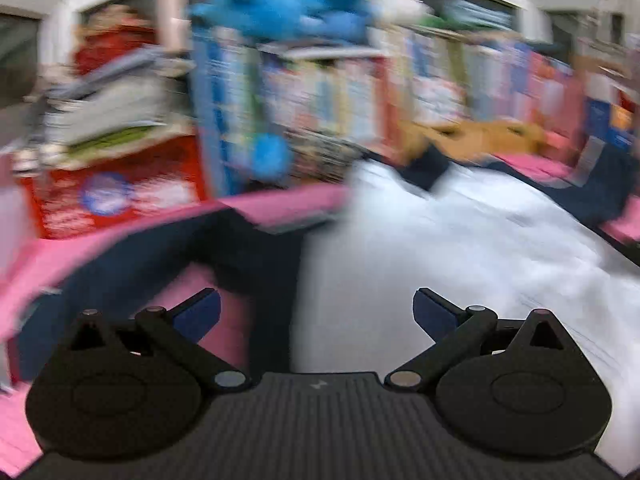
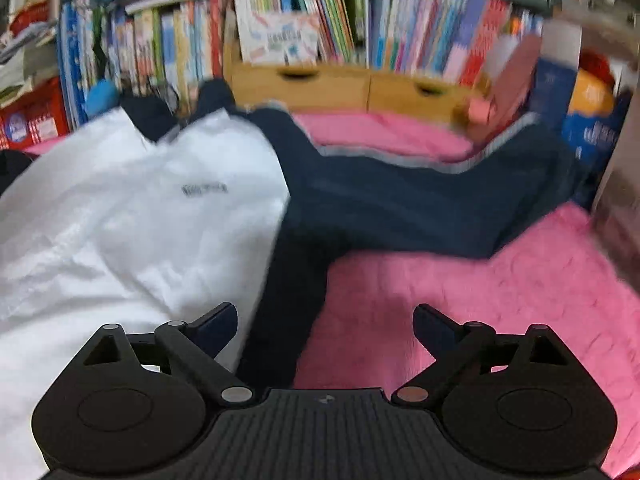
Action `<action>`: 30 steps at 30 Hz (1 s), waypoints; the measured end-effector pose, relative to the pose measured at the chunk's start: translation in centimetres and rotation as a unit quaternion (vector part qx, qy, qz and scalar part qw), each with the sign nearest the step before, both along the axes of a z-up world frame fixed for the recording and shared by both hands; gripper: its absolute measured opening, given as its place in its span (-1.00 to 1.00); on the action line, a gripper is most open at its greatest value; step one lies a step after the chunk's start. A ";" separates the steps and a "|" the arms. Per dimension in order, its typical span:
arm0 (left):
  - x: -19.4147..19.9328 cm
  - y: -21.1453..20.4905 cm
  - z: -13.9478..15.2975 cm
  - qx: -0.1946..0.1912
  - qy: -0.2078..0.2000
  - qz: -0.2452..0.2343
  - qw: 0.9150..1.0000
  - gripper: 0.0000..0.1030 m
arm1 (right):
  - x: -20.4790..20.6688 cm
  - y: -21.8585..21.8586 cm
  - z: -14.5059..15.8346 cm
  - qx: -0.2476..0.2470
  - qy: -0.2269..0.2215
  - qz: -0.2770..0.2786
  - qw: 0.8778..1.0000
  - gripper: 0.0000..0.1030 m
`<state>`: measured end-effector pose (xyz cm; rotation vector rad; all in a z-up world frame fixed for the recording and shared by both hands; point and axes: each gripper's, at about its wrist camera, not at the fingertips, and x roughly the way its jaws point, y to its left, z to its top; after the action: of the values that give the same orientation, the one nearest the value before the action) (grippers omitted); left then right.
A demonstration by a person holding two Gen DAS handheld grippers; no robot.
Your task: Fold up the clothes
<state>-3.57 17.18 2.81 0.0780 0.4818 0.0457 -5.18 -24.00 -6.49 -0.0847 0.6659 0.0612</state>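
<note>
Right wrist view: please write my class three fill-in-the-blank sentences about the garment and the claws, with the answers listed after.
1. The garment has a white body and navy ____.
2. It lies spread on a ____ blanket.
3. The right claw and the left claw are both ____, holding nothing.

Missing words: sleeves; pink; open

My left wrist view is smeared throughout: the books (image 1: 320, 92) on the shelf give me no readable spines, and the blue plush toy (image 1: 292, 4) above them is only a colour mass cut by the top edge. In my right wrist view, the small dark print (image 2: 204, 189) on the white garment (image 2: 132, 216) is too blurred to read, and the garment runs off the left edge. The navy sleeve (image 2: 440, 204) passes under the white cloth, its join hidden.
</note>
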 end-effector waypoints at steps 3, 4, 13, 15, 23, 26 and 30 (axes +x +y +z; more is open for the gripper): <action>2.0 6.7 0.1 -0.052 0.029 0.111 0.992 1.00 | 0.3 2.4 1.2 0.004 -0.034 0.032 0.999 0.86; 2.4 9.1 -0.3 -0.083 0.046 0.143 0.985 1.00 | 0.4 3.4 1.5 0.006 -0.041 0.048 0.998 0.86; 5.5 16.7 -4.1 -0.091 0.091 0.267 0.955 1.00 | 3.6 12.8 -0.9 -0.042 -0.044 0.155 0.986 0.87; 7.2 16.3 -4.4 -0.011 0.086 0.288 0.954 0.83 | 3.9 13.9 -2.0 -0.055 -0.038 0.162 0.984 0.87; 11.7 23.5 0.9 0.108 0.032 0.416 0.903 0.67 | 4.9 12.6 -3.4 0.010 -0.022 0.146 0.989 1.00; 12.7 23.9 2.2 0.206 0.009 0.436 0.876 0.72 | 5.7 11.7 -3.6 0.049 -0.001 0.145 0.988 1.00; 12.2 23.9 2.6 0.180 0.029 0.411 0.893 0.76 | 5.8 11.4 -3.6 0.063 0.005 0.143 0.988 1.00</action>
<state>8.61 41.05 5.40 0.2349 0.5337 0.9732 0.65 -12.59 -10.11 -0.0568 0.6555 0.3797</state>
